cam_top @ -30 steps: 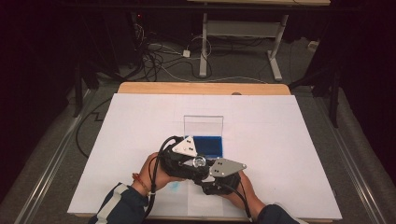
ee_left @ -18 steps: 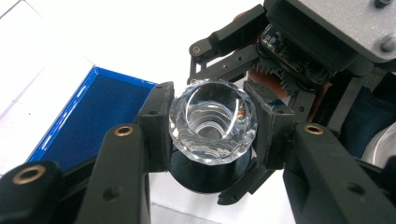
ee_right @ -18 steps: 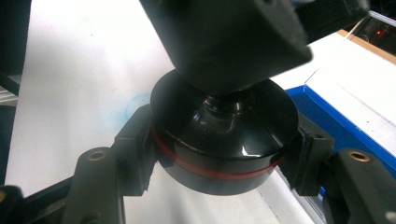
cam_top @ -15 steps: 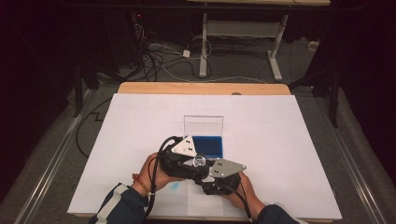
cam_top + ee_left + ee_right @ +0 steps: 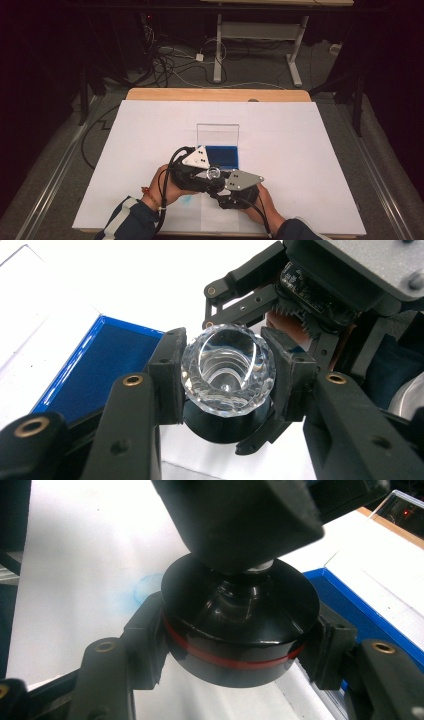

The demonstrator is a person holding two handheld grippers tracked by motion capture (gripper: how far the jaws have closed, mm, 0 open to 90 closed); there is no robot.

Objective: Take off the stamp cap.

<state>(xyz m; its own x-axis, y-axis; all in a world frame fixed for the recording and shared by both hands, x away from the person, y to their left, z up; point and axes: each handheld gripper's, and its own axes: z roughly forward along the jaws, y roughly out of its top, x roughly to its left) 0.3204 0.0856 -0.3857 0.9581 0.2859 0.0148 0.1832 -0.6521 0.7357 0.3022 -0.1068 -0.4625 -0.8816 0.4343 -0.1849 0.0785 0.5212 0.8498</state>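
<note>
Behind the crystal knob (image 5: 228, 371), half-hidden black base (image 5: 222, 427).

A clear faceted crystal knob (image 5: 228, 371), round and cut like a gem, with a hollow stepped centre, sits clamped between the pads of the left claw (image 5: 227, 377), its open face towards that claw's camera. Under it sits a round black base (image 5: 241, 625) with a thin red band around its side, pinched at its rim by the right claw (image 5: 235, 645). Crystal and base meet at a narrow neck. Both are held above the desk (image 5: 300, 150), near the middle of its near edge.
</note>
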